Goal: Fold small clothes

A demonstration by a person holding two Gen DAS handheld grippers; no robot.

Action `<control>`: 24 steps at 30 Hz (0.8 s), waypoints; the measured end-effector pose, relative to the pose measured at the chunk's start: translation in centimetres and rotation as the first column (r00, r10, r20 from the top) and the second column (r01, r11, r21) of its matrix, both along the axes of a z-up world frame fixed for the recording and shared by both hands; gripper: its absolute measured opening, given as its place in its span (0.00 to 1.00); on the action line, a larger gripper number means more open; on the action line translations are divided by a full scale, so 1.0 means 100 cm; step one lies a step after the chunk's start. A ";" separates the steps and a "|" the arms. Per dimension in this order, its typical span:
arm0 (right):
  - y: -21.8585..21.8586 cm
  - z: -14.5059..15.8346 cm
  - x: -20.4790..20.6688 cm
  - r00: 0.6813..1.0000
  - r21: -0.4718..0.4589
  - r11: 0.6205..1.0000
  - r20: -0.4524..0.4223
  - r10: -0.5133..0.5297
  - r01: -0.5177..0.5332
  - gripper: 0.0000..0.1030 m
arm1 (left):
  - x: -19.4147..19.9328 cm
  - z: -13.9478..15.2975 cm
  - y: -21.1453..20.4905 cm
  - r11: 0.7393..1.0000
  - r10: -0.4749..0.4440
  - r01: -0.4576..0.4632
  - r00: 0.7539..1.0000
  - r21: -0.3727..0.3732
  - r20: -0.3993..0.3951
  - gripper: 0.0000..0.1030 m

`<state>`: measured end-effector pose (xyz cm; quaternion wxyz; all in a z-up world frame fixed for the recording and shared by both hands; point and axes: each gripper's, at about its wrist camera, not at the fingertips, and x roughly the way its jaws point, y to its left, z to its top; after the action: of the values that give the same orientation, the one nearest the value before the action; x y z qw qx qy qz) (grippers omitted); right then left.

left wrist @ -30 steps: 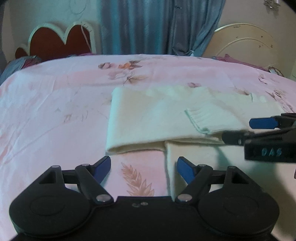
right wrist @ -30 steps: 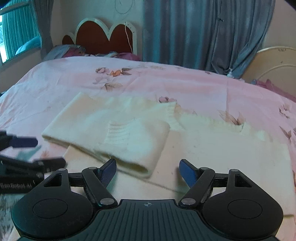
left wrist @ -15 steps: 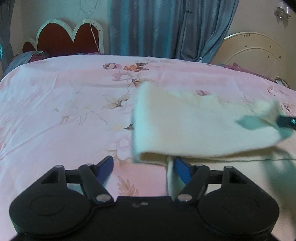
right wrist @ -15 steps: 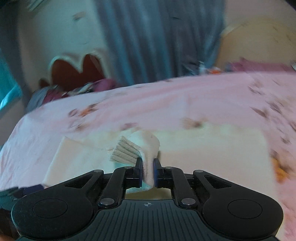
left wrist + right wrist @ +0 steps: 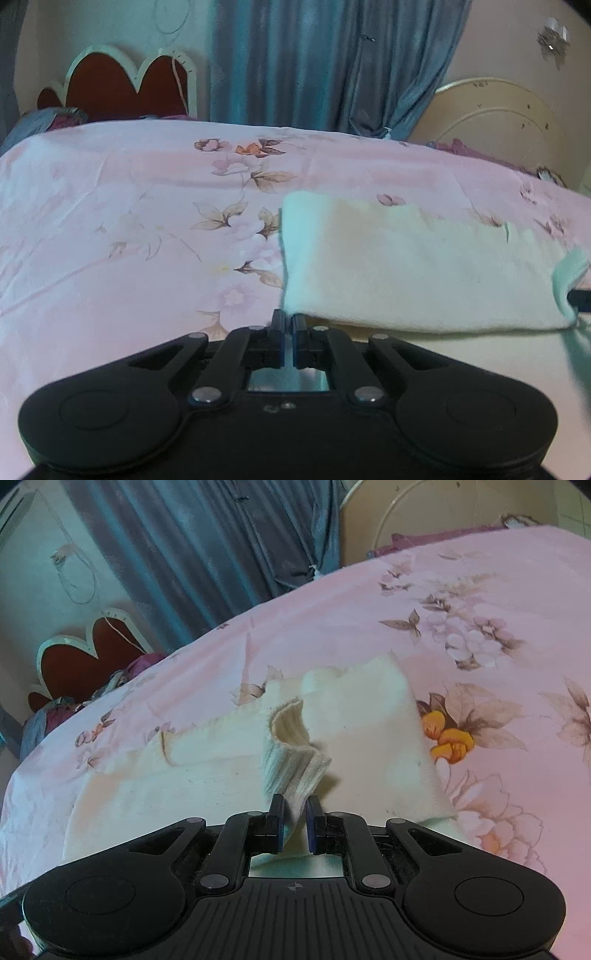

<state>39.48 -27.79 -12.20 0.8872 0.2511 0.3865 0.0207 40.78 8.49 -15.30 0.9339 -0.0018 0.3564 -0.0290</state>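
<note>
A cream knit sweater [image 5: 417, 266] lies on the pink floral bedsheet [image 5: 129, 229]. One sleeve is stretched across its body, from the left fold to the ribbed cuff [image 5: 567, 277] at the right. My left gripper [image 5: 287, 325] is shut at the sleeve's near left corner; whether cloth is pinched there is hidden. In the right wrist view my right gripper [image 5: 294, 812] is shut on the ribbed cuff [image 5: 291, 760] and holds it up over the sweater body [image 5: 369, 720].
A red heart-shaped headboard [image 5: 122, 85] and blue-grey curtains [image 5: 325, 62] stand behind the bed. A cream round headboard [image 5: 495, 114] is at the back right. Crumpled bedding [image 5: 74, 701] lies near the red headboard.
Both grippers were open a second ago. The right one closed on the cuff and carried the sleeve to the right. The left one has now closed at the sleeve's left corner.
</note>
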 end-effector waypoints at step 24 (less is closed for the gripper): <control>-0.008 0.004 -0.022 0.998 -0.170 0.984 -0.016 0.056 -0.058 0.12 | -0.002 -0.004 -0.010 0.998 -0.016 0.019 0.999 0.065 -0.039 0.07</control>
<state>37.31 -28.59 -11.80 0.9023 0.1631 0.3990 0.0116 40.53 7.49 -15.71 0.9262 0.0312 0.3749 -0.0255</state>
